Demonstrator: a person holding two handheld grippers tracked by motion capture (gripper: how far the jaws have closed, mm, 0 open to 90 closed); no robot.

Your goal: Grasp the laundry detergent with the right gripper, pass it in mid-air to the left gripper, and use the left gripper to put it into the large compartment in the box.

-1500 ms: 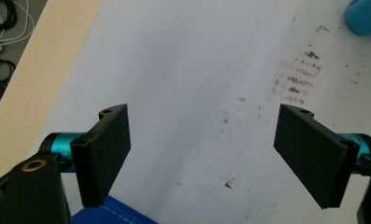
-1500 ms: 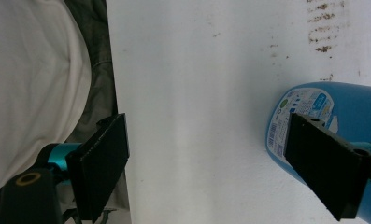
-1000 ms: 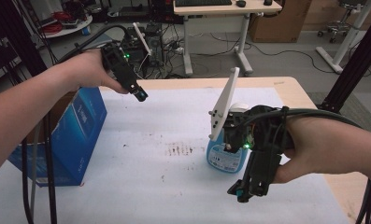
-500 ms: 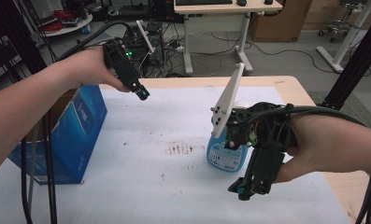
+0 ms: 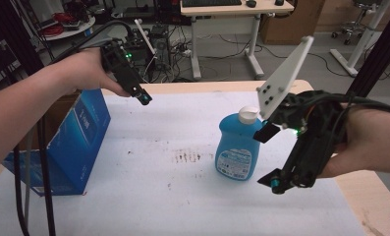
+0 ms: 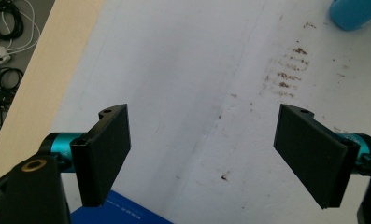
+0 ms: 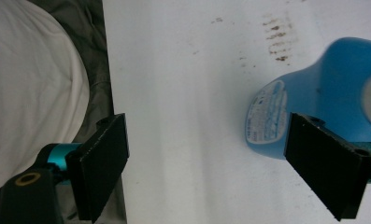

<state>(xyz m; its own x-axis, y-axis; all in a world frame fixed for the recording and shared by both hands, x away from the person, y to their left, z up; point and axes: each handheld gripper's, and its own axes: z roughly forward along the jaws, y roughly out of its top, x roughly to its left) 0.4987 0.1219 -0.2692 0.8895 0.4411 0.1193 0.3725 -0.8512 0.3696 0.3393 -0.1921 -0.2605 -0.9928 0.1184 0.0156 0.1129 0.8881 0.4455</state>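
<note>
Tabletop [image 5: 182,206]: white sheet over wood, brown stain marks [image 5: 185,156] near the middle.

Blue box [image 5: 69,142]: standing at the left edge, tilted, untouched.

Blue bottle [image 5: 239,147]: upright, white cap, right of centre, just right of the stains; free of both tools.

Right tool [image 5: 273,184]: held just right of the bottle, tips low toward the near side; jaws spread wide, nothing between them. Bottle beside the right-hand jaw in the right gripper view [image 7: 314,102].

Left tool [image 5: 143,98]: raised over the far left, above the box; jaws wide, empty.

Step in hand, as judged: approach to the bottle, no grip yet. Next move calls for straddling the bottle's body with the right tool, then closing.
</note>
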